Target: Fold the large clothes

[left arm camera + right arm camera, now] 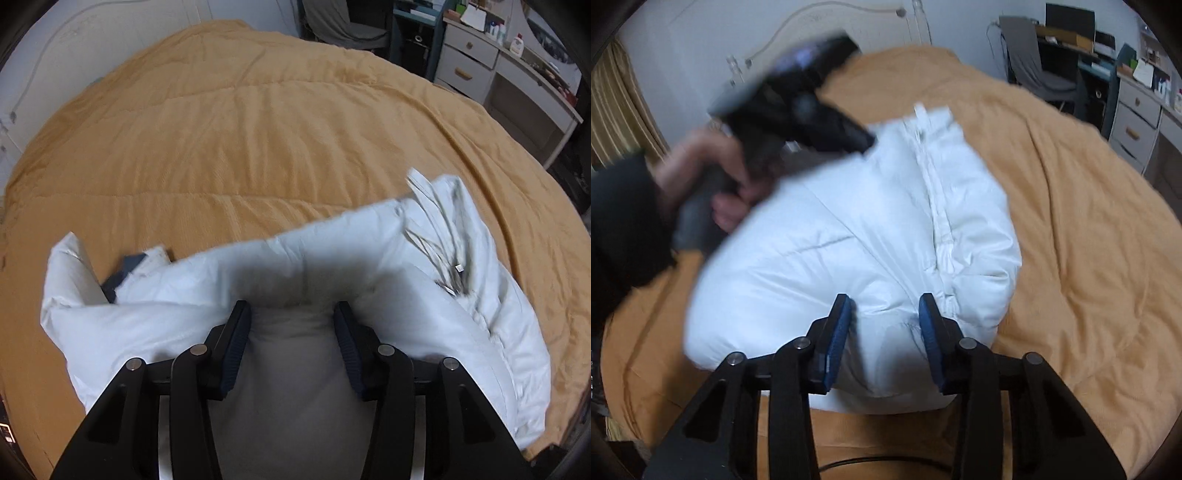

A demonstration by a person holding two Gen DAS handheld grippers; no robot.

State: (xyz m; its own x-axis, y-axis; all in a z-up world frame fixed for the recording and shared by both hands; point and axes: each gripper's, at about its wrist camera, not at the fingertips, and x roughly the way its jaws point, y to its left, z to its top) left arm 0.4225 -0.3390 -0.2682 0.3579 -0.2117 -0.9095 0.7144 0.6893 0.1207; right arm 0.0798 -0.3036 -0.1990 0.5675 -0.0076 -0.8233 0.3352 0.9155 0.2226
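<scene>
A white puffy jacket (388, 236) lies bunched on the orange quilt (240, 129) of a bed. In the left wrist view my left gripper (291, 310) is shut on a thick fold of it, and the fabric bulges between the two pads. In the right wrist view the jacket (868, 221) shows its zipper (934, 192) running down the top. My right gripper (886, 301) pinches its near edge, pads pressed into the padding. The left gripper (858, 140), blurred, is held by a hand (701, 170) at the jacket's far left side.
The quilt (1071, 221) spreads wide around the jacket. A white headboard (831, 22) stands behind the bed. A drawer unit (469, 62), a desk and a grey chair (343, 22) stand at the right. A striped curtain (617, 103) hangs at the left.
</scene>
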